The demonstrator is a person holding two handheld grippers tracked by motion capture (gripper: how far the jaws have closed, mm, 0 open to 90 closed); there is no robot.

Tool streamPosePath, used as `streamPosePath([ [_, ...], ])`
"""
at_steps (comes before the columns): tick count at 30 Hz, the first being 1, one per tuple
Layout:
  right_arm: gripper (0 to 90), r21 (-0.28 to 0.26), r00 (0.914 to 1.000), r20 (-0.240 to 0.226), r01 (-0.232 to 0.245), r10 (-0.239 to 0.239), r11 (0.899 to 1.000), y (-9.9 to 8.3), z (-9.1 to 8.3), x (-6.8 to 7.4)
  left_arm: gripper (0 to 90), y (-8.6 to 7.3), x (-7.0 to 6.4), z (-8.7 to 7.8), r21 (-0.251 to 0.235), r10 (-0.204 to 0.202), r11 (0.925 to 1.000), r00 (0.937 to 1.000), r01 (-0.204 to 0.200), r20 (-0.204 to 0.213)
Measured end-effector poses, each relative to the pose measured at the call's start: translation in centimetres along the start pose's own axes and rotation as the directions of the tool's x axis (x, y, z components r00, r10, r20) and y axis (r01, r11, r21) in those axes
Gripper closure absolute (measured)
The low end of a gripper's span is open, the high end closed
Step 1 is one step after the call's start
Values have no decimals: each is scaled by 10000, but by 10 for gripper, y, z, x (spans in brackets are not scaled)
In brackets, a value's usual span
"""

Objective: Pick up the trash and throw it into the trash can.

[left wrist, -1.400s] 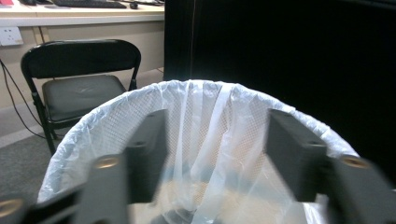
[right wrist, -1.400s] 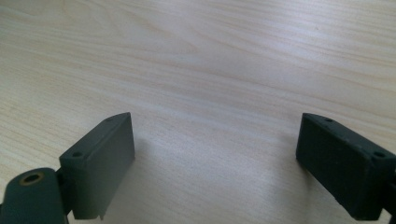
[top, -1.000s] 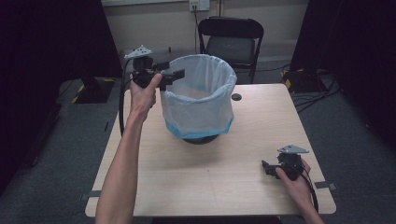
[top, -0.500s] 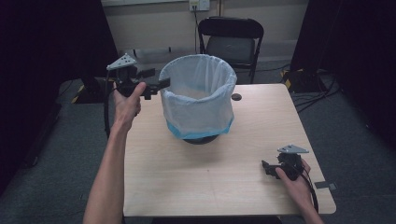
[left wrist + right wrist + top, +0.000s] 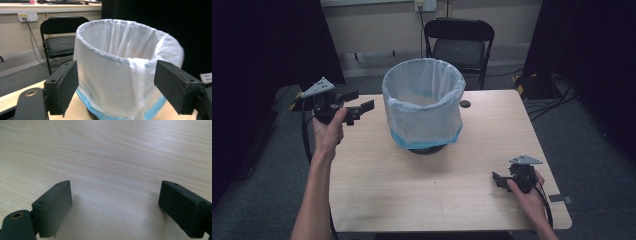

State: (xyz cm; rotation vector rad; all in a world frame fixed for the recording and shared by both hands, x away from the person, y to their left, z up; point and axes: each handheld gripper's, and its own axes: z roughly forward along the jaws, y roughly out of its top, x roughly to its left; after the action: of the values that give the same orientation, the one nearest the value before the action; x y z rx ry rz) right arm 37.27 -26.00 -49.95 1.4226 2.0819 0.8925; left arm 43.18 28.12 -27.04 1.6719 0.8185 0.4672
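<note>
A pale wooden table stood in the middle, its grain running plain across the top. A small dark round hole sat in it near the far edge. Behind the table was a black folding chair with a padded seat, pushed up near a beige wall. A white wall socket had a cable hanging from it. The floor was grey carpet, with cables lying off to the right.

One bin with one white liner stands on the one wooden tabletop before me. I hold two tools: one left hand-held gripper and one right hand-held gripper. One black folding chair sits beyond. One wall socket shows behind.
</note>
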Motion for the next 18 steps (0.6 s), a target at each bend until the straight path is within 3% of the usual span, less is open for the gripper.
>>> streamPosePath([
  [4,108,-2,10000,-1,1,-1,10000,0,0,0,197,-11,-4,-14,45,171,9998,9995,-170,-280],
  [7,108,-1,10000,-2,0,0,10000,0,0,0,153,-23,-5,-25,-22,308,9995,9991,-308,278],
  [11,108,0,10000,0,0,0,10000,0,0,0,154,-38,-7,-36,-105,382,9992,9978,-377,541],
  [16,108,-1,10000,-1,-3,3,10000,0,0,0,157,-57,-12,-44,328,601,9976,9982,-604,79],
  [18,108,0,10000,0,-2,2,10000,0,0,0,156,-66,-13,-45,485,616,9969,9979,-626,206],
])
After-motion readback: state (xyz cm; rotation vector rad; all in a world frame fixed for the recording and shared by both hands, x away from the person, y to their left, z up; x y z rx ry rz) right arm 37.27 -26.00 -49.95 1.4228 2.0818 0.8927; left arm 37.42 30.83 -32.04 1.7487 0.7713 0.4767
